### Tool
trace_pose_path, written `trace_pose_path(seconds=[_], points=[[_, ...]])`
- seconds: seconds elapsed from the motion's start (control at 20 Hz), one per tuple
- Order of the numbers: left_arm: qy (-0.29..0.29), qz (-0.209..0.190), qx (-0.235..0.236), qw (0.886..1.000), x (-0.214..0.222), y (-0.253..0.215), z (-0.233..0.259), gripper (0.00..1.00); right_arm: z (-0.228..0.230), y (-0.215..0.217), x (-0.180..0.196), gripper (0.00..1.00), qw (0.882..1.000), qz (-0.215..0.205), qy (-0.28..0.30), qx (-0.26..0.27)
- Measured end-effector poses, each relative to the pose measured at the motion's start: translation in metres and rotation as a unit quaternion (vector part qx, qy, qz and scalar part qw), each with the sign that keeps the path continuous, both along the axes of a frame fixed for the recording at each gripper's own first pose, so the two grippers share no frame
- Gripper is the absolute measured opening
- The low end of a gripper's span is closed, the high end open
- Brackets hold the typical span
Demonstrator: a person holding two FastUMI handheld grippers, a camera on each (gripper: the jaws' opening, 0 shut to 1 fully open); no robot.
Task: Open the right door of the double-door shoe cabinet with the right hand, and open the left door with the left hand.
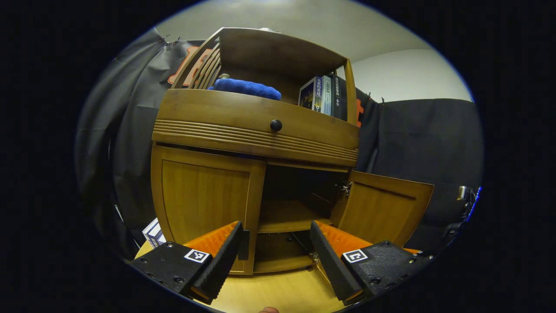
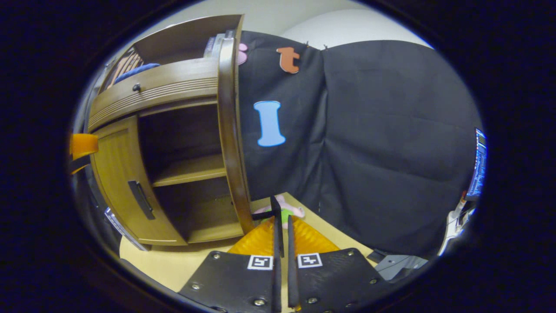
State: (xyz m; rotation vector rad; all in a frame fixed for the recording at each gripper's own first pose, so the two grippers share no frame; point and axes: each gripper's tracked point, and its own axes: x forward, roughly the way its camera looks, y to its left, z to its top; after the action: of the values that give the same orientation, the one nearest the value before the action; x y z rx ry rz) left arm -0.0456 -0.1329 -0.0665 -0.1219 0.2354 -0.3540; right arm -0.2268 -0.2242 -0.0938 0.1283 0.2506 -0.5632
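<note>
The wooden shoe cabinet [image 1: 256, 126] stands straight ahead in the left gripper view. Its left door [image 1: 204, 195] is closed, with a dark handle [image 1: 244, 244] at its inner edge. The right door [image 1: 382, 211] is swung wide open, showing its inner face and the shelves [image 1: 289, 215]. My left gripper [image 1: 276, 224] is open, and the handle sits just inside its left finger [image 1: 223, 252]. In the right gripper view, my right gripper [image 2: 282, 217] is shut beside the cabinet's right post [image 2: 230, 130], with nothing clearly between its fingers. The left door [image 2: 124, 182] and its handle [image 2: 140, 199] show there too.
A drawer with a black knob [image 1: 276, 125] sits above the doors. A blue towel [image 1: 245, 88] and books [image 1: 323, 95] rest on the top shelf. A box [image 1: 153, 232] stands at the cabinet's lower left. A pink and green toy [image 2: 290, 213] lies on the light wooden surface [image 2: 173, 265].
</note>
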Motion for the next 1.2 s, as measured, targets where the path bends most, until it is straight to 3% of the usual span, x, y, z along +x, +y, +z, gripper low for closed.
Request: trace_pose_path(seconds=[0.15, 0.7, 0.75, 0.8, 1.2], points=[[0.004, 0.000, 0.000, 1.000, 0.000, -0.002, -0.003, 0.96, 0.004, -0.025, -0.015, 0.07, 1.000, -0.022, -0.003, -0.005], [0.026, 0.018, 0.021, 0.999, 0.011, 0.006, -0.028, 0.96, 0.000, -0.023, -0.012, 0.06, 1.000, -0.013, -0.003, 0.008], [0.030, 0.020, 0.025, 0.999, 0.015, 0.008, -0.032, 0.92, 0.000, -0.023, -0.012, 0.06, 1.000, -0.014, -0.003, 0.009], [0.035, 0.023, 0.031, 0.999, 0.019, 0.010, -0.038, 0.95, -0.001, -0.023, -0.012, 0.06, 1.000, -0.015, -0.003, 0.010], [0.091, 0.049, 0.065, 0.993, 0.067, 0.026, -0.104, 0.94, -0.002, -0.024, -0.011, 0.06, 1.000, -0.017, -0.004, 0.018]])
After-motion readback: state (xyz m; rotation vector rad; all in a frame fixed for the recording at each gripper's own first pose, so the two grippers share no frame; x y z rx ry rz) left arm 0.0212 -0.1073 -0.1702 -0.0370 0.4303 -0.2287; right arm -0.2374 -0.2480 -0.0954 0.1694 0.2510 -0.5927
